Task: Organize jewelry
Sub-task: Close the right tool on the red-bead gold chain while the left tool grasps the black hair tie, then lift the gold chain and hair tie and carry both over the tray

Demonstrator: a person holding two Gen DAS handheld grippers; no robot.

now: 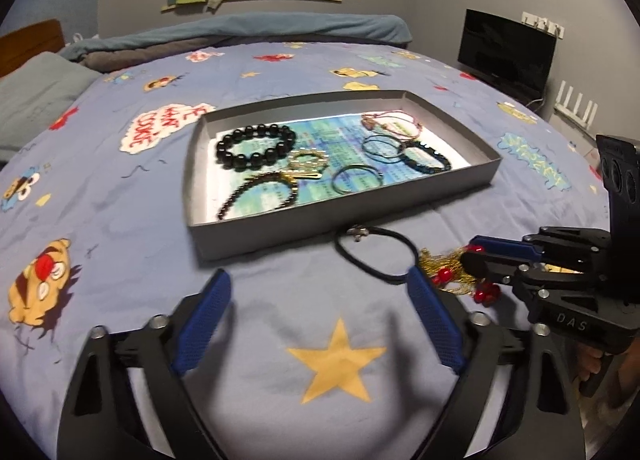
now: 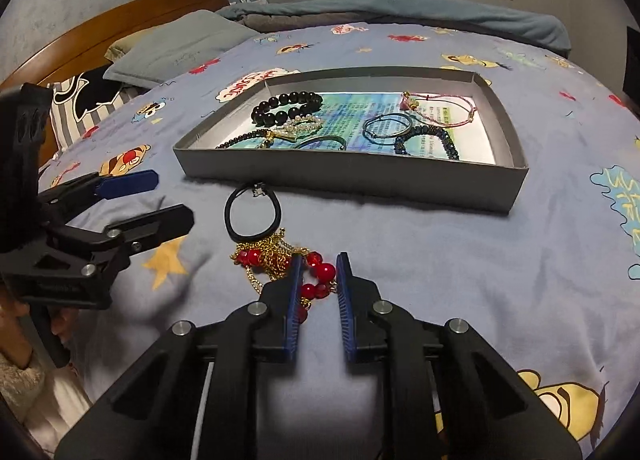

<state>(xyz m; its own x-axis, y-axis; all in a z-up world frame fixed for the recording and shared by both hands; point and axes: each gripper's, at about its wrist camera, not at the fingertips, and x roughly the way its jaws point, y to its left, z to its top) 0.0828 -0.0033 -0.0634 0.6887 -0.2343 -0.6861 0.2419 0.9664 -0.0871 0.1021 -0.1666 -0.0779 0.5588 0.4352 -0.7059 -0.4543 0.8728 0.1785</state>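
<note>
A gold chain with red beads (image 2: 325,270) lies bunched on the blue cartoon bedsheet. My right gripper (image 2: 320,260) is shut on it, with beads pinched between the blue pads. In the left wrist view the same gripper (image 1: 472,257) comes in from the right onto the chain (image 1: 448,264). A black hair tie (image 1: 394,233) lies just before the grey tray (image 1: 340,227), touching the chain. My left gripper (image 1: 318,274) stands open above the sheet, nothing between its fingers; its right fingertip is beside the hair tie. The tray (image 2: 360,175) holds several bracelets and rings.
Grey pillows (image 2: 176,47) and a wooden headboard (image 2: 120,15) lie at the far left. A folded blue blanket (image 1: 260,27) runs along the bed's far edge. A dark monitor (image 1: 506,51) stands beyond the bed at the right. A yellow star print (image 1: 340,360) is under my left gripper.
</note>
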